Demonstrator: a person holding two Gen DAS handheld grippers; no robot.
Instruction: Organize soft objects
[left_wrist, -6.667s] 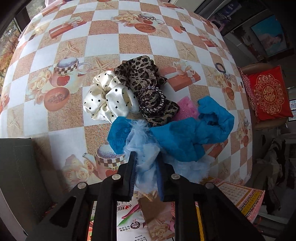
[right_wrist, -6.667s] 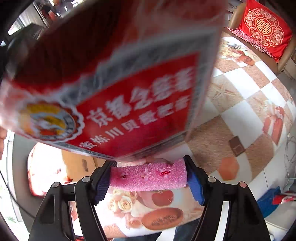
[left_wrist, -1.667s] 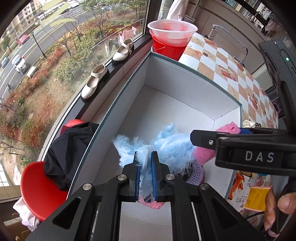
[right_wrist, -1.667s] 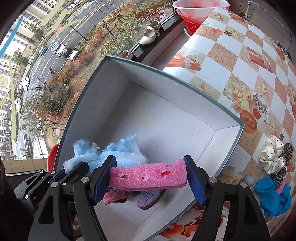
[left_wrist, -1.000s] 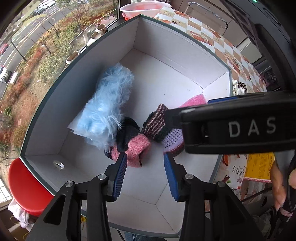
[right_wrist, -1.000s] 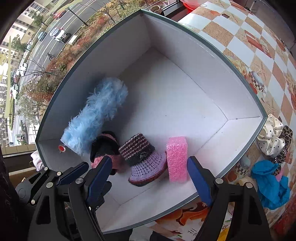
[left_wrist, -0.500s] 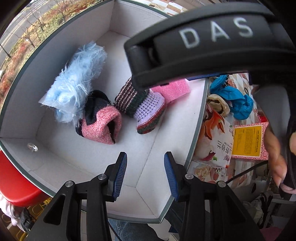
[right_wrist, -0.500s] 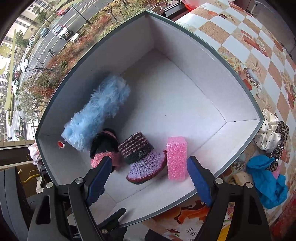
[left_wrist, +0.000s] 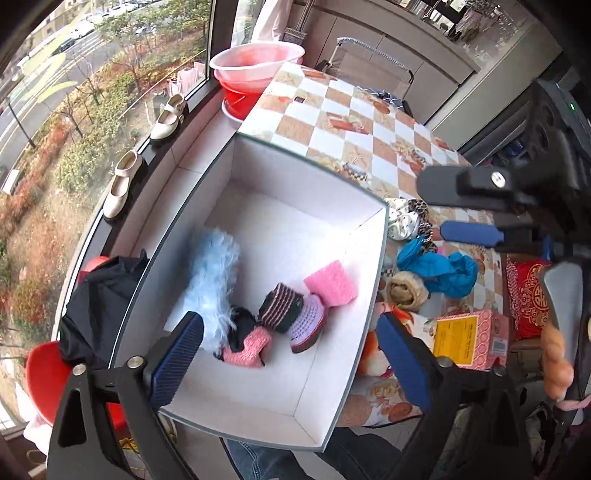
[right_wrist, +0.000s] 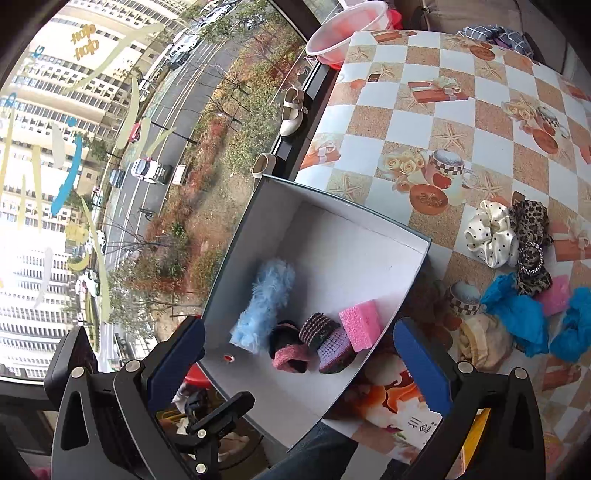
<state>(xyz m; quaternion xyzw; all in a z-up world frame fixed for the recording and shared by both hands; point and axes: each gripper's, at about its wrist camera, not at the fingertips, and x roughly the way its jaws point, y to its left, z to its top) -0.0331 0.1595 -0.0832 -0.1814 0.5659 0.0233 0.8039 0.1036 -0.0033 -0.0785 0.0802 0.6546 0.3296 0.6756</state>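
Note:
A grey-rimmed white box (left_wrist: 280, 417) (right_wrist: 332, 206) holds a fluffy light-blue piece (left_wrist: 214, 280) (right_wrist: 266, 299), a pink sponge (left_wrist: 330, 282) (right_wrist: 361, 324), a purple knitted hat (left_wrist: 306, 321) (right_wrist: 334, 349) and a pink-and-black knitted piece (left_wrist: 245, 345) (right_wrist: 290, 354). My left gripper (left_wrist: 291, 358) is open and empty above the box's near end. My right gripper (right_wrist: 299, 363) is open and empty above the box. On the table lie a polka-dot scrunchie (right_wrist: 489, 236), a leopard scrunchie (right_wrist: 532, 236), blue cloth (right_wrist: 517, 314) (left_wrist: 443, 269) and a tan piece (right_wrist: 484, 341) (left_wrist: 406, 290).
The checkered table (right_wrist: 424, 122) reaches to the right of the box. A window ledge with cream shoes (left_wrist: 118, 184) and a red basin (left_wrist: 255, 70) lies to the left. A pink carton (left_wrist: 469, 338) lies near the table's front edge. The right gripper's body (left_wrist: 509, 199) shows at right.
Both grippers have let go of their pieces into the box, opened wide and pulled back up and away from it. The blue fluff and pink sponge now lie inside.

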